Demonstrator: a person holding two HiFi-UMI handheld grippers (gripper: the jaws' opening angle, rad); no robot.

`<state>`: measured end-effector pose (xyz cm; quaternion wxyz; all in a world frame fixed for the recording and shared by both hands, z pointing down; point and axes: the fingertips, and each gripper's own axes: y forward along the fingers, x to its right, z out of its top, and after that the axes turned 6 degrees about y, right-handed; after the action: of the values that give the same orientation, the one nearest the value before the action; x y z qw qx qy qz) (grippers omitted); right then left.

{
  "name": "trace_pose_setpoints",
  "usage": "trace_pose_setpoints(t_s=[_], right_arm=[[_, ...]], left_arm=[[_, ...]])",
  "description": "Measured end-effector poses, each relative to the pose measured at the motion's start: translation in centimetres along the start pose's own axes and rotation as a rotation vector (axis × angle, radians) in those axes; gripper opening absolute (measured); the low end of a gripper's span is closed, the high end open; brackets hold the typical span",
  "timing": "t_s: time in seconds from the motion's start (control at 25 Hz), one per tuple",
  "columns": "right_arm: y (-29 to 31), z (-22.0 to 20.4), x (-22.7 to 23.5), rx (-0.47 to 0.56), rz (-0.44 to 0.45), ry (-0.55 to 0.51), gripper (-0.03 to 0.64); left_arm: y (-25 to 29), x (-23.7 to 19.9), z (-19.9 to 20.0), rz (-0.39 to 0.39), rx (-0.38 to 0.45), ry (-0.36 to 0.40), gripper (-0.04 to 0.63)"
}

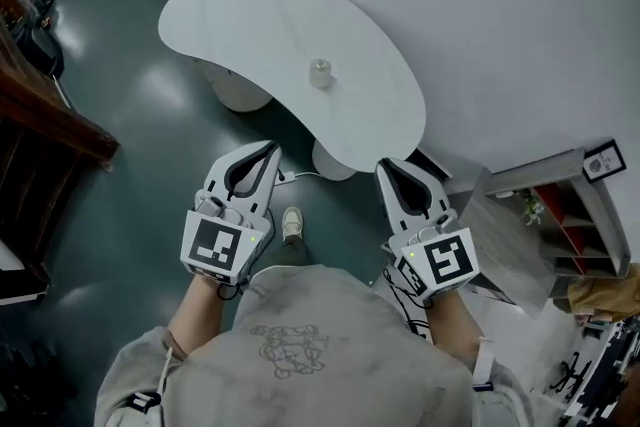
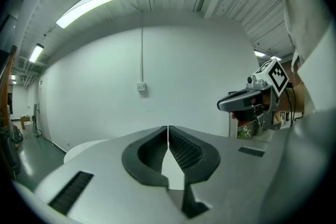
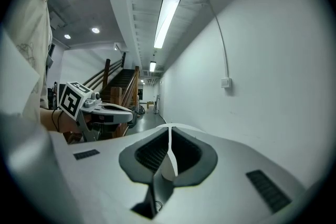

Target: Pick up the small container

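Observation:
A small clear container (image 1: 320,73) stands upright on the white kidney-shaped table (image 1: 250,25), toward its right half. My left gripper (image 1: 268,149) is held close to my chest, short of the table's near edge, jaws shut and empty. The right gripper (image 1: 385,165) sits level with it on the right, also shut with nothing between the jaws. In the left gripper view the left gripper (image 2: 167,128) points at a white wall, and the right gripper (image 2: 247,99) shows at the right. The right gripper view shows its own shut tips (image 3: 169,127) and the left gripper (image 3: 105,110); the container is hidden there.
The table stands on white round pedestals (image 1: 240,90) over a dark green floor. A wooden stair rail (image 1: 50,125) runs at the left. A grey shelf unit (image 1: 570,205) with a small plant (image 1: 530,205) stands at the right by the white wall. My shoe (image 1: 292,223) shows below.

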<state>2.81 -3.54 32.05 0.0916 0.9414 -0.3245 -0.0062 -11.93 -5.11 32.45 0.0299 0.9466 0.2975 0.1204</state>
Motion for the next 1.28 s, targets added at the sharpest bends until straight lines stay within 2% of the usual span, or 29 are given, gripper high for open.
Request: trace_pose_setpoints(t_s=[0.16, 0.28, 0.68, 0.84, 1.08, 1.28], right_arm=[[3.7, 1.3, 1.5, -0.006, -0.016, -0.007, 0.035], [5.7, 2.1, 2.4, 0.002, -0.027, -0.01, 0.035], [9.8, 3.6, 6.7, 0.011, -0.048, 0.008, 0.035], [10.7, 3.8, 8.3, 0.015, -0.02, 0.012, 0.035], [11.7, 4.3, 10.2, 0.018, 0.038, 0.005, 0.035], [12.1, 4.2, 11.3, 0.006, 0.068, 0.011, 0.035]], left_arm=[[2.9, -3.4, -0.2, -0.02, -0.007, -0.009, 0.021], [4.6, -5.1, -0.1, -0.037, 0.0, 0.017, 0.021], [9.0, -7.5, 0.0, -0.056, -0.029, 0.025, 0.021], [10.6, -8.0, -0.1, -0.022, -0.052, 0.017, 0.021], [11.8, -8.9, 1.0, 0.074, -0.045, 0.0, 0.021], [12.4, -8.3, 1.2, 0.089, -0.041, -0.024, 0.021]])
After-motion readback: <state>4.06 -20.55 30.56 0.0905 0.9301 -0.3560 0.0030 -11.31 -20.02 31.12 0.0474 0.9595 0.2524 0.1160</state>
